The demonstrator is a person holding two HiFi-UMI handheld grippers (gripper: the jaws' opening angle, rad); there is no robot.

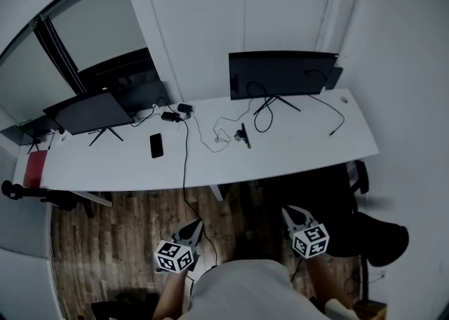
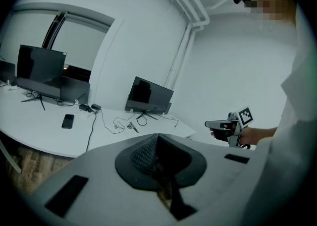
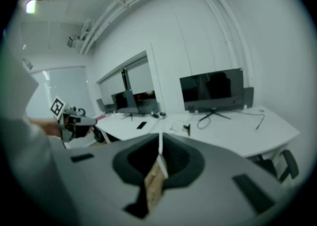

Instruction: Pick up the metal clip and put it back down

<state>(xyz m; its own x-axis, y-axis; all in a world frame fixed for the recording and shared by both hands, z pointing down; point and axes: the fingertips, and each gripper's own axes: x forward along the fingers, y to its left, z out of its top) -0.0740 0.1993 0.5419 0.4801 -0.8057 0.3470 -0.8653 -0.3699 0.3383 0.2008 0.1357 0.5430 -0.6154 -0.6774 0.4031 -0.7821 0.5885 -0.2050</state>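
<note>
The metal clip (image 1: 243, 135) lies on the long white desk (image 1: 295, 157), in front of the right monitor (image 1: 280, 73), among thin cables. It also shows small and far off as the clip (image 2: 132, 127) in the left gripper view and the clip (image 3: 187, 129) in the right gripper view. My left gripper (image 1: 196, 225) and right gripper (image 1: 289, 210) hang low over the wooden floor, well short of the desk's near edge. Both are shut and hold nothing: the left gripper (image 2: 158, 140) and right gripper (image 3: 160, 143) show their jaws pressed together.
A black phone (image 1: 156, 145) lies left of the clip, next to a cable (image 1: 186, 164) that drops over the desk edge to the floor. Two more monitors (image 1: 91, 111) stand at the left. A dark office chair (image 1: 365, 231) stands to the right of my right gripper.
</note>
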